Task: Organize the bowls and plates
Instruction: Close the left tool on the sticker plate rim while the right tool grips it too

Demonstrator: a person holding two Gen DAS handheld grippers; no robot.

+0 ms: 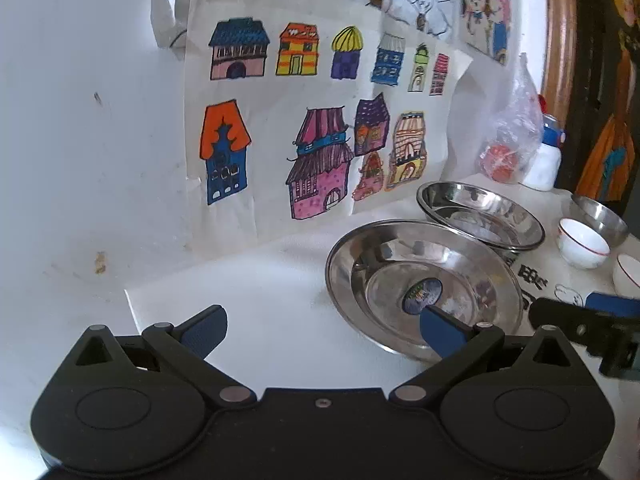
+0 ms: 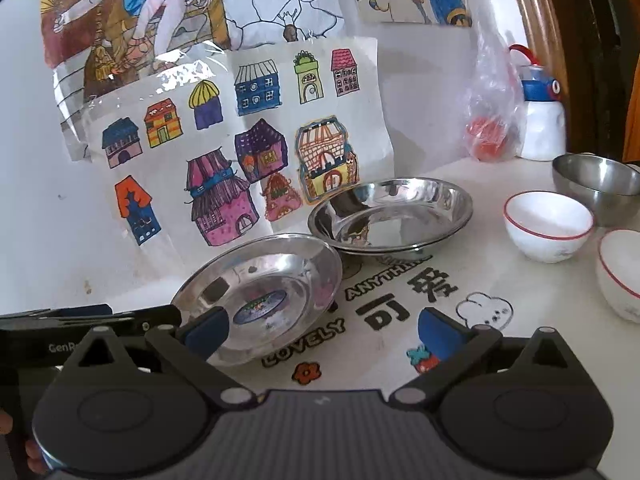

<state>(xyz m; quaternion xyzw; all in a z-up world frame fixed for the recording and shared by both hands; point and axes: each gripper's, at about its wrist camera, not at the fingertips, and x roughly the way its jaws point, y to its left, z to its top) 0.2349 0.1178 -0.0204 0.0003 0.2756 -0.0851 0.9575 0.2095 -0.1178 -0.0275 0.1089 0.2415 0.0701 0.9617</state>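
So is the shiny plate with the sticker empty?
Empty. The near steel plate holds only its sticker and reflections; no food shows in either view.

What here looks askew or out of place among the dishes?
The near steel plate sits tilted, its far rim seemingly resting on the other steel plate. A sticker remains inside it. Nothing looks spilled or broken.

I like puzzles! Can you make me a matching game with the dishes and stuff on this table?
Things:
1. near steel plate
2. white bowl
3. plastic bag
4. bottle

Clues:
A. red line round the rim
B. blue cap
C. sticker in the middle
D. see-through, something red inside

Pairs: 1-C, 2-A, 3-D, 4-B
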